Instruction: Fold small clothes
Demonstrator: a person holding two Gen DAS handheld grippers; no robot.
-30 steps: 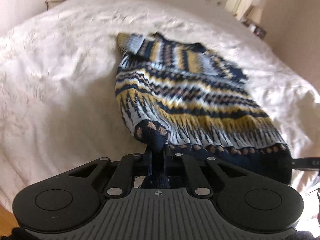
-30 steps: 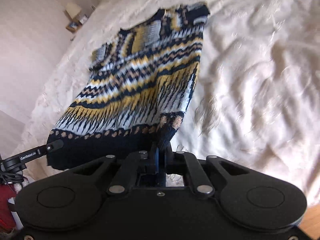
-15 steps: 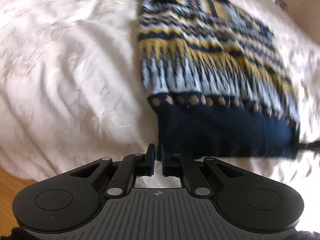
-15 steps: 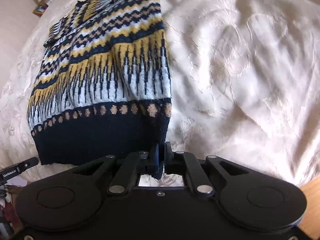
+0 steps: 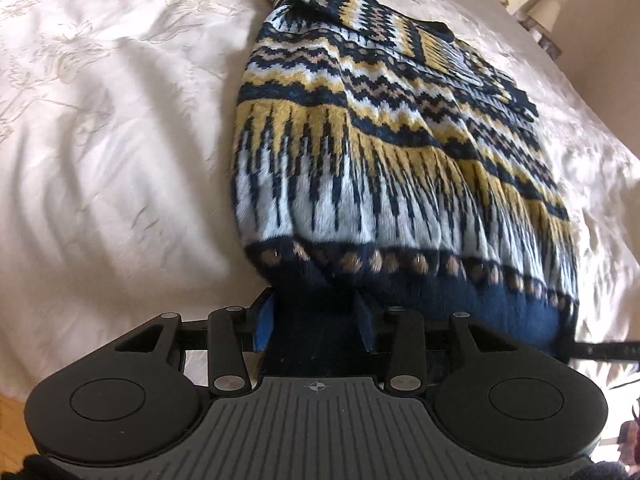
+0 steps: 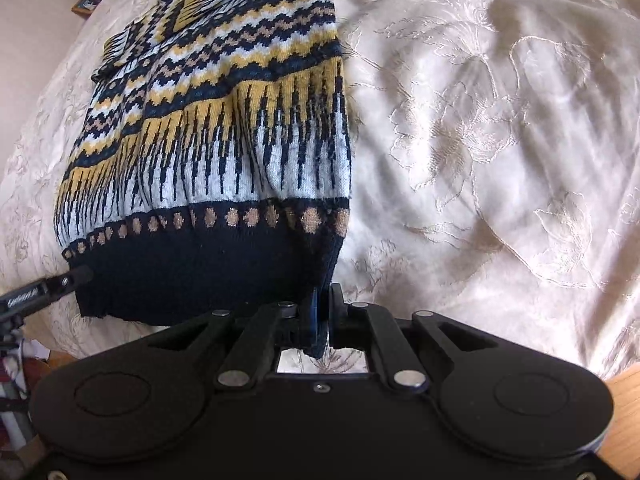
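A knitted sweater (image 5: 360, 152) patterned in navy, yellow, white and tan lies lengthwise on the white embroidered bedspread (image 5: 100, 140), its navy hem nearest to me. My left gripper (image 5: 314, 320) is at the hem's left corner. Its jaws are opening, and the dark hem lies loose between the blue pads (image 5: 262, 322). In the right wrist view the sweater (image 6: 224, 128) fills the left half. My right gripper (image 6: 323, 312) is shut on the hem's right corner, which is pinched between its fingers. Each view shows a finger of the other gripper at the hem's far corner.
The bedspread (image 6: 480, 140) stretches wide and wrinkled on both sides of the sweater. The bed's near edge is just below the grippers, with wooden floor (image 6: 624, 412) beyond it. A lamp on a nightstand (image 5: 548, 12) stands past the bed's far corner.
Both grippers have sunk toward the bed and the lifted hem now lies on the bedspread. The left jaws, shut on the hem before, have parted. The right stays shut.
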